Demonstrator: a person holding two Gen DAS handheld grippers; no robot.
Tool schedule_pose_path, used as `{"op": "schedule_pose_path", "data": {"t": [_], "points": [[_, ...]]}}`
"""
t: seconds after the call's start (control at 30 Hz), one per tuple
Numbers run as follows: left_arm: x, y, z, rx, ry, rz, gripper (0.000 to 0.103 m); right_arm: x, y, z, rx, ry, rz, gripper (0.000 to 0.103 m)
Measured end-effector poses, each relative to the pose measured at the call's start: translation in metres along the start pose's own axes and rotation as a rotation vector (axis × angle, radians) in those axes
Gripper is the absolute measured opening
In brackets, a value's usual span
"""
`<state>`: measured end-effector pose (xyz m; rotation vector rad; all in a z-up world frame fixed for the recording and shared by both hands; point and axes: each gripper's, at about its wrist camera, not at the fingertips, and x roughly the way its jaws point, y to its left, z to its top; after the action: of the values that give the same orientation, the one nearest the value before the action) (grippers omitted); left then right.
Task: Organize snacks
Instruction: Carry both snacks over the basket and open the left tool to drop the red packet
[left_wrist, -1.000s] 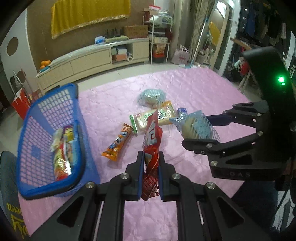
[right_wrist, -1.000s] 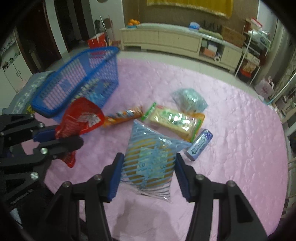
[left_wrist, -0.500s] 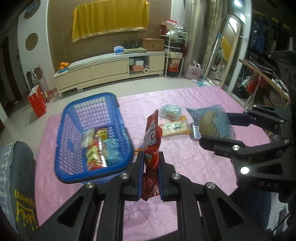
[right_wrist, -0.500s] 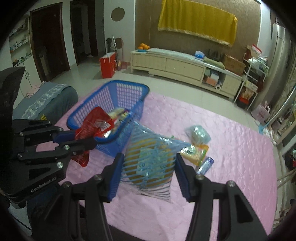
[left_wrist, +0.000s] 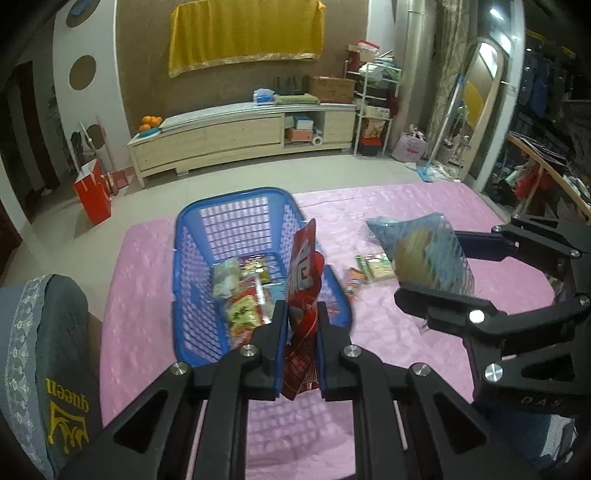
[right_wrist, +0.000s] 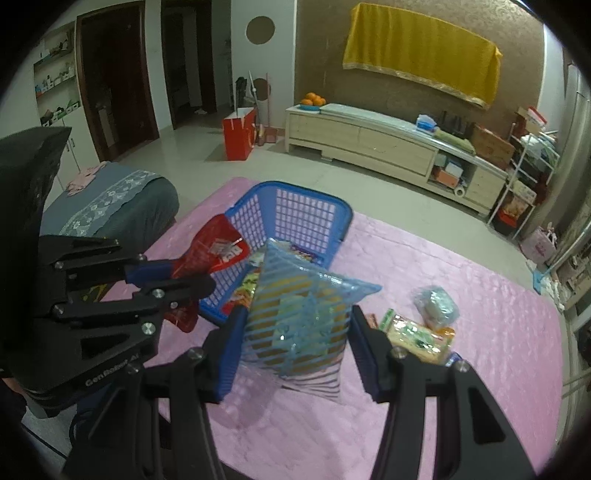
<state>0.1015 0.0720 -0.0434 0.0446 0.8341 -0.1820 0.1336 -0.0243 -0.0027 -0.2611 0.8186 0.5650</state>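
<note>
My left gripper (left_wrist: 301, 314) is shut on a red snack packet (left_wrist: 303, 280), held upright over the near right rim of the blue basket (left_wrist: 184, 266). Several snacks (left_wrist: 240, 299) lie inside the basket. My right gripper (right_wrist: 297, 325) is shut on a puffy blue striped bag (right_wrist: 299, 302), just right of the basket (right_wrist: 295, 188) and above the pink cloth. In the right wrist view the left gripper (right_wrist: 184, 275) and its red packet (right_wrist: 214, 247) hang at the basket's left side. In the left wrist view the right gripper (left_wrist: 432, 269) carries the striped bag (left_wrist: 432, 254).
On the pink cloth (right_wrist: 480, 295) to the right lie a green-yellow packet (right_wrist: 417, 336), a clear round bag (right_wrist: 436, 306), a small blue pack (right_wrist: 454, 356) and an orange bar (left_wrist: 352, 282). A grey cushioned seat (left_wrist: 48, 350) stands by the table's left edge.
Both grippers rose and swung left with their packets, from above the loose snacks to the basket. The basket now sits straight ahead of the left gripper.
</note>
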Motion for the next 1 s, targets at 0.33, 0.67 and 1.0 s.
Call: {"op": "schedule_pose_path", "data": {"t": [0.33, 0.67, 1.0], "points": [[0.038, 0.037, 0.004, -0.039, 0.047, -0.005, 0.012, 0.052, 0.005, 0.017, 0.009, 0.058, 0.018, 0.059], [0.069, 0.049, 0.002, -0.044, 0.072, -0.004, 0.014, 0.079, 0.006, 0.023, 0.002, 0.102, 0.012, 0.059], [0.058, 0.065, -0.003, -0.071, 0.059, 0.002, 0.068, 0.066, -0.001, 0.022, 0.028, 0.092, -0.004, 0.059]]}}
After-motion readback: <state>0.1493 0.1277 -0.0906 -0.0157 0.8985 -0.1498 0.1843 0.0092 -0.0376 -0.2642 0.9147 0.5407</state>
